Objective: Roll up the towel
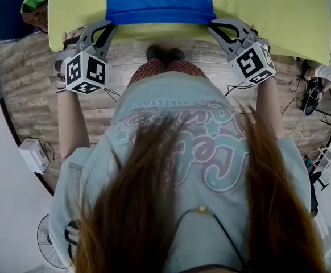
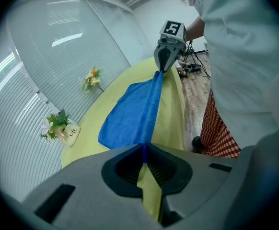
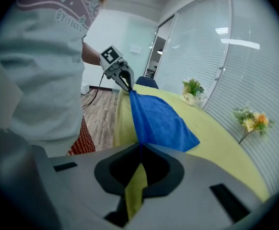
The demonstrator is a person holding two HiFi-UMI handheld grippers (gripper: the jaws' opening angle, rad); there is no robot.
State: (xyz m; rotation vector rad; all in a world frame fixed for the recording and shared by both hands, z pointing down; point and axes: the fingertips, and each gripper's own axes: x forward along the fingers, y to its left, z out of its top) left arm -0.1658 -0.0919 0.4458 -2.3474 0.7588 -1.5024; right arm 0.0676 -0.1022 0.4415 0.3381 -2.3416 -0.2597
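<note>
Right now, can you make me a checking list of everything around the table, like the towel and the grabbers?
Surface: table covered by a yellow cloth.
Job's things: blue towel lying spread out, not yet rolled; its near edge is stretched between the two grippers.
Clutter: flower pot and a loose flower sprig at the far side, apart from the towel.
Grippers: left gripper and right gripper are each shut on a near corner of the towel.
Cables: cables lie on the floor near the person's feet.
Surroundings: wooden floor; blinds behind glass.
</note>
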